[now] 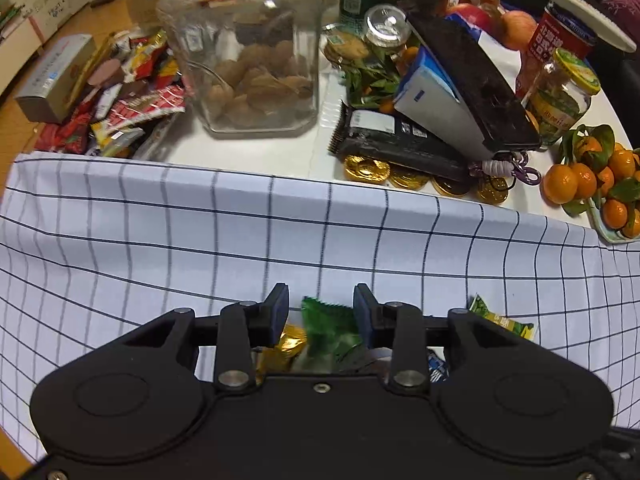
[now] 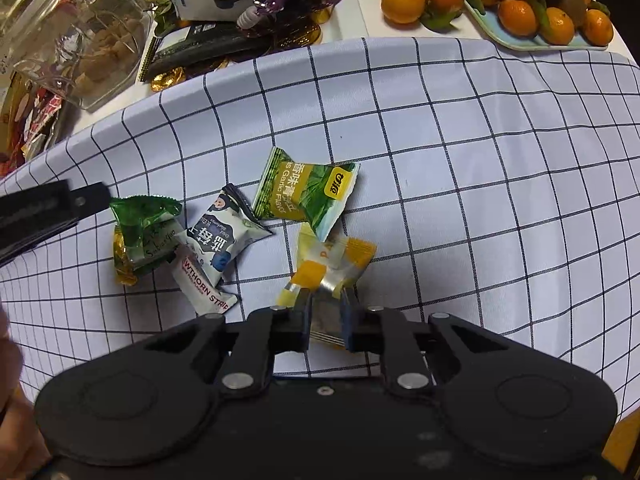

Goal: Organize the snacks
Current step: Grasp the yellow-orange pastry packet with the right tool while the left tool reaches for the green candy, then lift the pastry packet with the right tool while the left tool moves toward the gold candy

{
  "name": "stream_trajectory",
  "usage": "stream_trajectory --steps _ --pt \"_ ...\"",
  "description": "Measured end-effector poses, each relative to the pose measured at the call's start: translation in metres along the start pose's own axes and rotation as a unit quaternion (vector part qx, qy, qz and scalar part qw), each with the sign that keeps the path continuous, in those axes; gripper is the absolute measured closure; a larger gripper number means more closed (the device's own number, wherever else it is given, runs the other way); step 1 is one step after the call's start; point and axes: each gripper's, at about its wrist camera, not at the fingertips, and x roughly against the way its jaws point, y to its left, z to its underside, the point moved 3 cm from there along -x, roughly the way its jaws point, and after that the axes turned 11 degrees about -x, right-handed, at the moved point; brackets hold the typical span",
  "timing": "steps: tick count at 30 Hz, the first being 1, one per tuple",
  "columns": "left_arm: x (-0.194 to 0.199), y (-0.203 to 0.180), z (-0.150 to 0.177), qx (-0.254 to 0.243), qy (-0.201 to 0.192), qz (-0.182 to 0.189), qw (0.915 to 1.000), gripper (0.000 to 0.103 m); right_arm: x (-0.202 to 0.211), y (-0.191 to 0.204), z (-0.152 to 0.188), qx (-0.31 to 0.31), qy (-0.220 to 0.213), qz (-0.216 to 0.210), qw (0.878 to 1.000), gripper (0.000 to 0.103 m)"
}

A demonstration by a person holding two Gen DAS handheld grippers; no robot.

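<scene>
Pinching the yellow candy packet, right claw grips; left claw gapes over the green candy packet.

A matt woven checked cloth covers the table, lightly creased. On it lie glossy plastic snack wrappers: a yellow and silver foil packet with a crinkled shine, a green translucent packet, a smooth white pouch. The right gripper is matt black plastic with bright metal pins. A clear glass jar gleams beside shiny gold foil coins
</scene>
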Motion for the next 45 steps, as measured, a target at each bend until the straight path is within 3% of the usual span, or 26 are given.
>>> stream_trajectory --steps 5,11,18,26,28,32,36,41,45 --pt "-0.025 -0.006 0.0 -0.001 0.039 -0.021 0.999 0.056 0.008 -0.014 -0.01 -0.033 0.005 -0.014 0.999 0.085" --pt "-0.024 -0.003 0.031 -0.018 0.075 -0.015 0.9969 0.055 0.018 -0.028 -0.022 -0.066 0.007 -0.034 0.997 0.085" --pt "0.001 0.001 0.066 -0.041 0.096 -0.005 0.9945 0.056 0.024 -0.034 -0.031 -0.081 -0.004 -0.054 0.995 0.084" --pt "0.069 0.033 0.072 0.008 0.041 -0.006 0.9991 0.056 0.022 -0.035 -0.043 -0.076 -0.07 -0.049 0.993 0.083" --pt "0.064 0.041 0.073 0.019 0.079 -0.011 0.9966 0.058 0.021 -0.038 -0.045 -0.083 -0.073 -0.05 0.993 0.083" --pt "0.046 0.049 0.073 0.047 0.134 0.045 0.9888 0.06 0.02 -0.035 -0.048 -0.081 -0.109 -0.04 0.99 0.083" --pt "0.047 0.056 0.083 0.069 0.154 0.087 0.9818 0.06 0.007 -0.016 -0.057 -0.075 -0.126 -0.029 0.989 0.083" --pt "0.06 0.067 0.085 0.089 0.143 0.109 0.9796 0.06 -0.019 0.017 -0.065 -0.043 -0.133 0.001 0.99 0.083" --pt "0.069 0.077 0.084 0.106 0.129 0.108 0.98 0.06 -0.035 0.027 -0.06 -0.024 -0.113 0.027 0.993 0.083"
